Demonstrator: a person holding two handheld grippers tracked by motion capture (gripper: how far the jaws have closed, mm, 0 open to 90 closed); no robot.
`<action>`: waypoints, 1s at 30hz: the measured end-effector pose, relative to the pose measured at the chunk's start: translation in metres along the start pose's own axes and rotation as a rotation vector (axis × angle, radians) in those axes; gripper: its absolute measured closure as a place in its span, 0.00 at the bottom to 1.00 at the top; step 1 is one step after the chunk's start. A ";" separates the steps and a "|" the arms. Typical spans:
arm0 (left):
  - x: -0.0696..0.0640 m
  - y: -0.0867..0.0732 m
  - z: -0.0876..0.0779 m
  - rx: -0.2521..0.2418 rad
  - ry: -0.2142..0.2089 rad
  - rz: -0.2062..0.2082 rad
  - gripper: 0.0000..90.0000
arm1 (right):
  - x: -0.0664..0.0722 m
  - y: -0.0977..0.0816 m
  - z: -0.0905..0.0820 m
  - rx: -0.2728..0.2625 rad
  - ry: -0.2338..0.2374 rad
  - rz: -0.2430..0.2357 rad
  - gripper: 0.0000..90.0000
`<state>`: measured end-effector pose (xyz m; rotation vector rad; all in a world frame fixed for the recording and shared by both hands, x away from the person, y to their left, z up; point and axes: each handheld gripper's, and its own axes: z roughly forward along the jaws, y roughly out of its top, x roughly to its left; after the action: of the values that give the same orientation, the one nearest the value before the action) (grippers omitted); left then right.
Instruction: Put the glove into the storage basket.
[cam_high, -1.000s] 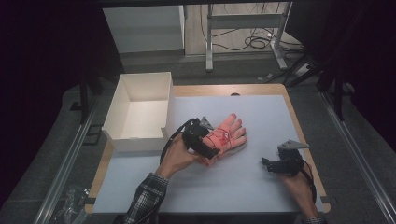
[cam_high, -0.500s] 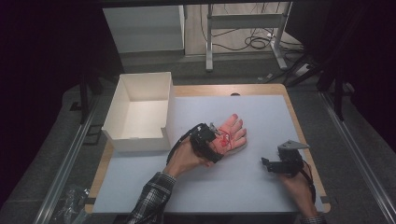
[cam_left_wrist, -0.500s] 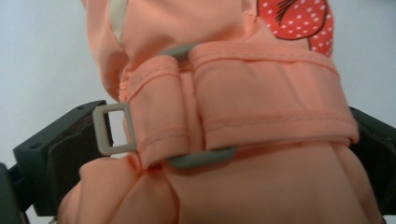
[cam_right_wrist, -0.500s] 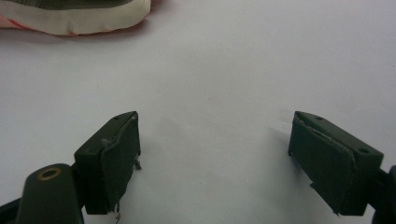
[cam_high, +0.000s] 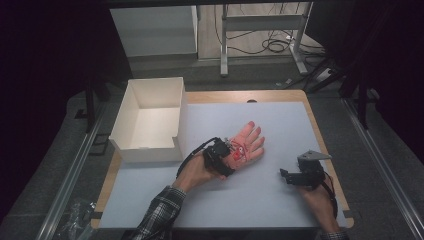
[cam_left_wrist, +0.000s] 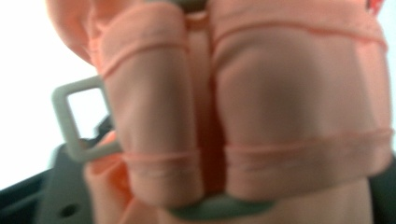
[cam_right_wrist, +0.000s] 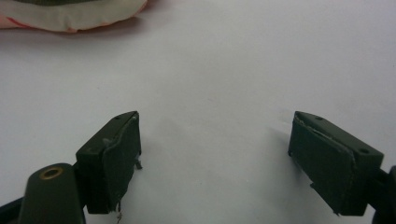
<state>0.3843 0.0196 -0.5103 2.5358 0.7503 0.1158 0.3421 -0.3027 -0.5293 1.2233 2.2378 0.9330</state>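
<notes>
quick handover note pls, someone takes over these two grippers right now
Left gripper: jaws have just been closing on the wrist end of the peach-pink fabric glove with red markings, which lies flat mid-table.
Right gripper: open, empty, resting on the pale grey table mat to the glove's right.
White open cardboard box: at the table's left edge, looks empty.
Done: glove gripped. Left: lifting it, probably into the box.

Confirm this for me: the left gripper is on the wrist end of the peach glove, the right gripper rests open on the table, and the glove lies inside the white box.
Not quite. The peach glove lies on the table, to the right of the white box, not inside it; the high view shows this. The rest stands: the left gripper is on its wrist end, jaws just closing on the fabric, and the right gripper rests open on the table.
</notes>
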 end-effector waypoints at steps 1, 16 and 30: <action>0.000 -0.001 -0.002 -0.010 -0.002 -0.004 0.41 | 0.000 0.000 0.000 0.000 0.000 0.000 0.19; 0.004 0.003 -0.024 -0.071 0.004 -0.046 0.50 | 0.000 0.000 0.000 0.000 -0.001 0.000 0.19; 0.017 0.023 -0.059 -0.071 0.047 -0.075 0.49 | 0.001 0.000 0.000 -0.003 -0.008 -0.006 0.19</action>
<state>0.3973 0.0371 -0.4483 2.4420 0.8439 0.1740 0.3419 -0.3021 -0.5298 1.2166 2.2318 0.9269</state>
